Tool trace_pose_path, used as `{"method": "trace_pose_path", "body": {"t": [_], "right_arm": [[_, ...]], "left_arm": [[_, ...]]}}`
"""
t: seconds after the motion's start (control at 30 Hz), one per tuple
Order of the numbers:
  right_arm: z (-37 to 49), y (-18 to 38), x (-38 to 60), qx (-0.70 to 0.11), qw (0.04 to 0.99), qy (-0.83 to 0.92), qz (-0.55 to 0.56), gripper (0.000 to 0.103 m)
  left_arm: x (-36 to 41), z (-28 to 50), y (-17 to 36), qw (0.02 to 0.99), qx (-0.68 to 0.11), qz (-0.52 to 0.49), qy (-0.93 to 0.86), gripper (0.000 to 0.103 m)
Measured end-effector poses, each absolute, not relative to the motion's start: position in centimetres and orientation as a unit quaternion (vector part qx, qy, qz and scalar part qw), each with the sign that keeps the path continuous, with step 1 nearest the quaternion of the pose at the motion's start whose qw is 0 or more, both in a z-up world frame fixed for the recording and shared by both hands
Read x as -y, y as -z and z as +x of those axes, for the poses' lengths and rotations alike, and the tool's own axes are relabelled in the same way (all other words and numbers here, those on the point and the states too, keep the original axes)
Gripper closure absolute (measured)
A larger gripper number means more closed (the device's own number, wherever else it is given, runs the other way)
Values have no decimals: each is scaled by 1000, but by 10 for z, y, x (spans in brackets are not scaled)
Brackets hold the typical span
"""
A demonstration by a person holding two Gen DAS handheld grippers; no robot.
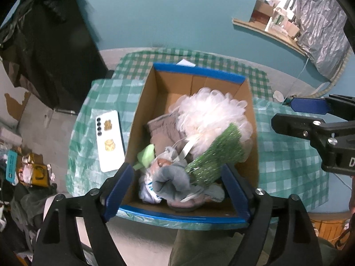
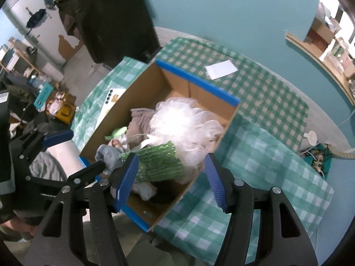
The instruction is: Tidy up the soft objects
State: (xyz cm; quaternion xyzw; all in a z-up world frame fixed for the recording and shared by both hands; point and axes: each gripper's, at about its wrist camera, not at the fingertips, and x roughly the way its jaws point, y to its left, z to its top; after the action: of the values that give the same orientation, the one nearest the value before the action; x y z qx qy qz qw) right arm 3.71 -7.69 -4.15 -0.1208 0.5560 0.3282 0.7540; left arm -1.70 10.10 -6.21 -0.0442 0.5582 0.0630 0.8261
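A cardboard box (image 1: 142,102) with blue-taped rims stands on the checked table; it also shows in the right wrist view (image 2: 142,84). Inside lie a white mesh bath pouf (image 1: 210,115) (image 2: 182,119), a green sparkly scrubber (image 1: 215,155) (image 2: 157,164), a grey cloth (image 1: 166,130), a blue-grey soft toy (image 1: 170,181) and a light green piece (image 1: 146,155). My left gripper (image 1: 177,188) is open above the box's near end, holding nothing. My right gripper (image 2: 170,181) is open above the box's near right corner, empty.
A white phone (image 1: 109,139) lies on the green checked tablecloth (image 1: 288,155) left of the box. A white card (image 2: 221,69) lies behind the box. Clutter sits on the floor at the left (image 1: 33,173). A teal wall is behind.
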Motion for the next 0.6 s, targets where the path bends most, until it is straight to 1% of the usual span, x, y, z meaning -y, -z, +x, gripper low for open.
{"method": "trace_pose_path", "body": {"t": [0.3,0.4,0.47,0.6], "right_arm": [[41,6,107,-535,786,-293,-103,40],[39,-3,114,-530,793,-283,-100,40],[38,-9,119,-527,797,-280,-93,40],[36,-20,127,-518,806,-274,-85,40]], "left_arm": [[-91,-17,27,846,-528,-52,-62,15],[-89,-17,14,851,-518,-52,-64,9],[-87,-17,4,857,-509,-46,-67,2],[-82,-15,-10,865,-497,-34,-67,1]]}}
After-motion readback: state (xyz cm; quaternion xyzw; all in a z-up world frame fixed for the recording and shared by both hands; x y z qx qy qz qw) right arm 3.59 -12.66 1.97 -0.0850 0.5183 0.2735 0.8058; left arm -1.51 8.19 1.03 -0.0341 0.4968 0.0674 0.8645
